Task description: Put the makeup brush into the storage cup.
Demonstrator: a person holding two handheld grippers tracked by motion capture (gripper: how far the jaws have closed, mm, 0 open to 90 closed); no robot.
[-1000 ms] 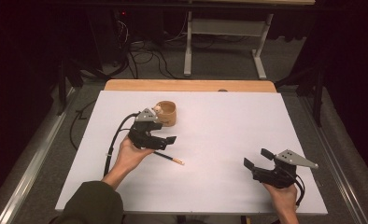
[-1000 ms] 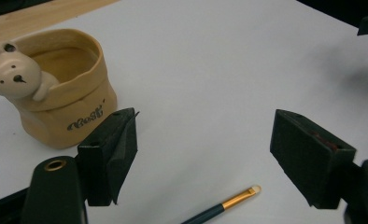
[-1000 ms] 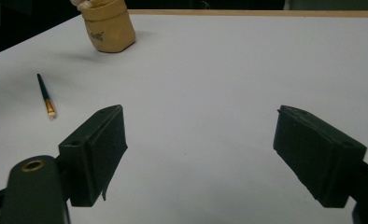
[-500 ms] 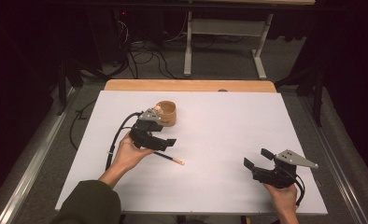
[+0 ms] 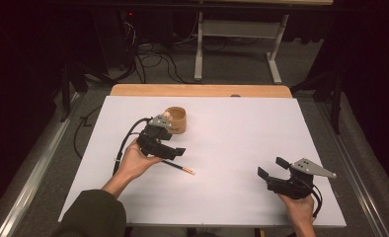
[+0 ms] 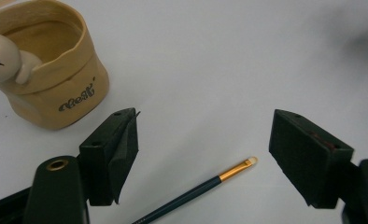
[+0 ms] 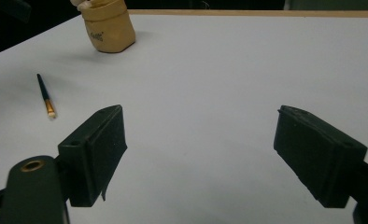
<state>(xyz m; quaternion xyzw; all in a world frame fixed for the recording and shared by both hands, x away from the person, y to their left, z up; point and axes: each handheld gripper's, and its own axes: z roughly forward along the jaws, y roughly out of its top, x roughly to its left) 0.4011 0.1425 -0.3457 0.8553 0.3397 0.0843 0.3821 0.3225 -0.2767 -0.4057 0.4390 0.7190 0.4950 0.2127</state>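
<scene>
Barely anything's changed in the last second: left gripper hangs wide open over the paintbrush mid-tabletop, near the tan cup, gripping nothing. Right gripper idles, open and empty, near the front-right corner. Looks like a pickup's next

Dark room, grey floor strewn with cables, white desk frame beyond the white-topped table.
</scene>
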